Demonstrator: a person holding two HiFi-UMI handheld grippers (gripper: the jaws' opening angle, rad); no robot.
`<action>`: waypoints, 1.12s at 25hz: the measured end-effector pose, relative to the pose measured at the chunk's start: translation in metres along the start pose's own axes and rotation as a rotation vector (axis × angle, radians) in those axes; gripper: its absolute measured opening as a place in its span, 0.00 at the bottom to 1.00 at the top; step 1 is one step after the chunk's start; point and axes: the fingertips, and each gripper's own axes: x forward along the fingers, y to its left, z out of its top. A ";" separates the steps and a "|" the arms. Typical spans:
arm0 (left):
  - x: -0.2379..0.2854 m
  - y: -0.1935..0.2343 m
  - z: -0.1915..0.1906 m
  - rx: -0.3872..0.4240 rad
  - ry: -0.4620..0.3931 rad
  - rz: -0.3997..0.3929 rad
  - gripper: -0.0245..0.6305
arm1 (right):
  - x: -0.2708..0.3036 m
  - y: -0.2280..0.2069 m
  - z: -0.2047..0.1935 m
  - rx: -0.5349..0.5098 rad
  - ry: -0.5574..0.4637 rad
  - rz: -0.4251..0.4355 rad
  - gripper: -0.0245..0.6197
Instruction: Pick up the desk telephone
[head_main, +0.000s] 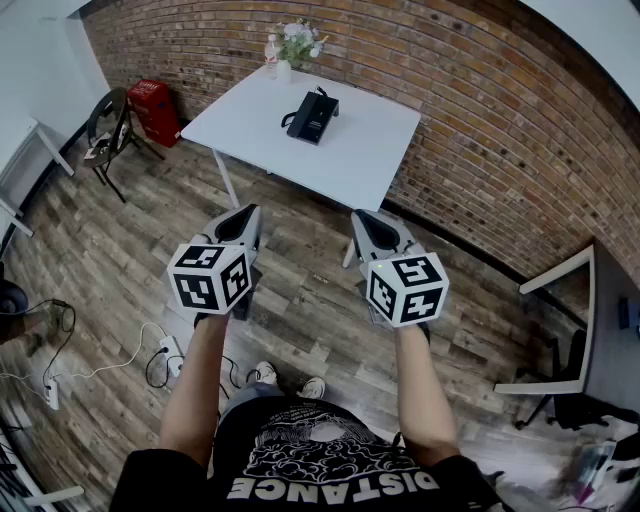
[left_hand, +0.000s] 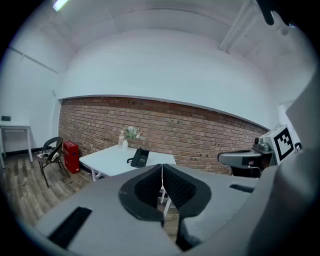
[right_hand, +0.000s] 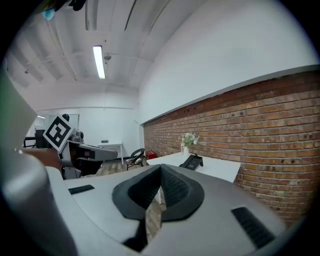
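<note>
A black desk telephone (head_main: 312, 116) lies on a white table (head_main: 360, 155) by the brick wall, handset on its cradle; it also shows small and far in the left gripper view (left_hand: 140, 158) and the right gripper view (right_hand: 191, 161). My left gripper (head_main: 246, 214) and right gripper (head_main: 366, 218) are held side by side over the wooden floor, well short of the table and pointing toward it. Both are shut with nothing between the jaws. The left gripper view (left_hand: 162, 172) and the right gripper view (right_hand: 159, 174) each show the pads pressed together.
A small vase of flowers (head_main: 296, 42) and a bottle (head_main: 270, 52) stand at the table's far edge. A black chair (head_main: 110, 125) and a red box (head_main: 154, 108) are left of the table. Cables and a power strip (head_main: 165, 355) lie on the floor. Another desk (head_main: 590, 320) is at right.
</note>
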 end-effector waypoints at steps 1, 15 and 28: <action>0.000 0.000 0.001 -0.001 -0.001 0.003 0.05 | -0.001 -0.001 0.001 0.002 -0.005 -0.003 0.04; 0.026 0.023 -0.001 -0.015 0.012 0.007 0.05 | 0.028 -0.019 -0.002 0.030 -0.012 -0.015 0.04; 0.111 0.105 0.021 -0.036 0.032 -0.084 0.05 | 0.140 -0.036 0.006 0.041 0.038 -0.068 0.04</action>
